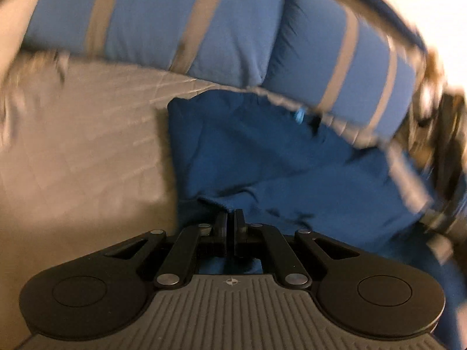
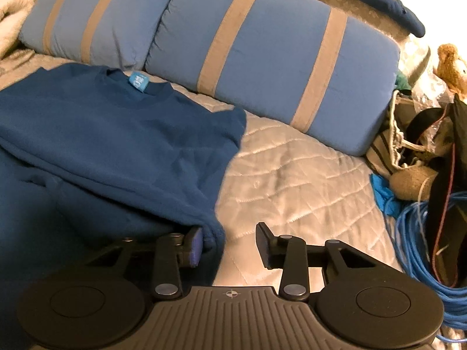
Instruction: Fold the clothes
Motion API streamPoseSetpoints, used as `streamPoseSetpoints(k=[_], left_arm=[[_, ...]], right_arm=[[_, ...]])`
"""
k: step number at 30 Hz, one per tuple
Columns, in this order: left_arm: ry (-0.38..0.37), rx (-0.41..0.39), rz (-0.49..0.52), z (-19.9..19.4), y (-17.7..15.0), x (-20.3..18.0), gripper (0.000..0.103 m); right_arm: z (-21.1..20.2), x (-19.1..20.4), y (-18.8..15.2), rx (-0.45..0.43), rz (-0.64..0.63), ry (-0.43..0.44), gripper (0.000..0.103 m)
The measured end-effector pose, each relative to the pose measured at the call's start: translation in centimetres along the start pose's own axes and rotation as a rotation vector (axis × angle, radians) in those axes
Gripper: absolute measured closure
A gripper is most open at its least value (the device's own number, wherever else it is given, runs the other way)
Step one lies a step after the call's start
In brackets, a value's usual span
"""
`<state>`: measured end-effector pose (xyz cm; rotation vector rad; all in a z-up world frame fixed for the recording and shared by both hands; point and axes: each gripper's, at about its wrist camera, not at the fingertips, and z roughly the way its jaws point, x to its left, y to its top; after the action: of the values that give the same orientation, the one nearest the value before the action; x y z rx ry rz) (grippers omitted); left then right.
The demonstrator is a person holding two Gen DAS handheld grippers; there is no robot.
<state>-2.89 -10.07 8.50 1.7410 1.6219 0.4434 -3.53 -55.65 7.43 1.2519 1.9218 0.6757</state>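
A dark blue sweatshirt (image 2: 116,134) lies on the grey quilted bed (image 2: 292,180), its neck with a light blue label (image 2: 138,81) toward the pillows. My right gripper (image 2: 229,243) is open at the sweatshirt's lower right edge; a bunched fold of fabric lies against its left finger (image 2: 194,245). In the left wrist view, which is blurred, my left gripper (image 1: 232,218) is shut on an edge of the same sweatshirt (image 1: 277,160).
Two blue pillows with grey stripes (image 2: 262,58) lie across the head of the bed. At the right edge are a coil of blue cable (image 2: 423,239), bags and a stuffed toy (image 2: 451,61). Bare quilt (image 1: 81,151) lies left of the sweatshirt.
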Motion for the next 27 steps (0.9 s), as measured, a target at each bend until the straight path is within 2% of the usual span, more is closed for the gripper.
streamPoseSetpoints(k=[2, 4, 6, 8, 11, 14, 18, 21, 23, 27], left_arm=[[0.066, -0.005, 0.138, 0.4, -0.7, -1.3, 0.094], [0.109, -0.01, 0.235, 0.6, -1.5, -2.1, 0.092], [0.109, -0.016, 0.276, 0.5, -2.2, -2.2, 0.09], [0.122, -0.036, 0.266, 0.2, -2.6, -1.9, 0.073], [0.156, -0.077, 0.232, -0.6, -3.3, -1.2, 0.059], [0.197, -0.1, 0.184, -1.4, -3.9, -0.4, 0.049], [0.265, -0.129, 0.118, -2.8, -4.8, 0.5, 0.045], [0.363, -0.166, 0.161, -4.2, -6.1, 0.3, 0.041], [0.408, -0.182, 0.184, -5.2, -6.9, 0.0, 0.036], [0.432, -0.198, 0.176, -6.7, -7.9, -0.1, 0.035]], right_arm=[[-0.4, 0.1, -0.5, 0.006, -0.025, -0.002, 0.052], [-1.1, 0.2, -0.9, 0.009, -0.054, -0.008, 0.043], [-1.9, 0.1, -1.1, 0.005, -0.064, -0.015, 0.036], [-2.8, -0.3, -0.9, -0.014, -0.037, -0.002, 0.027], [-3.7, -1.4, 0.2, -0.068, 0.044, -0.001, 0.013], [-3.3, -2.2, 1.3, -0.099, 0.133, 0.008, 0.009], [-0.7, -2.2, 1.6, -0.072, 0.2, 0.008, 0.009], [1.8, -1.3, 0.7, 0.013, 0.154, -0.037, 0.009], [2.1, -1.1, -0.2, -0.005, 0.139, -0.061, 0.009], [0.6, -1.9, -1.0, -0.047, 0.197, -0.046, 0.009]])
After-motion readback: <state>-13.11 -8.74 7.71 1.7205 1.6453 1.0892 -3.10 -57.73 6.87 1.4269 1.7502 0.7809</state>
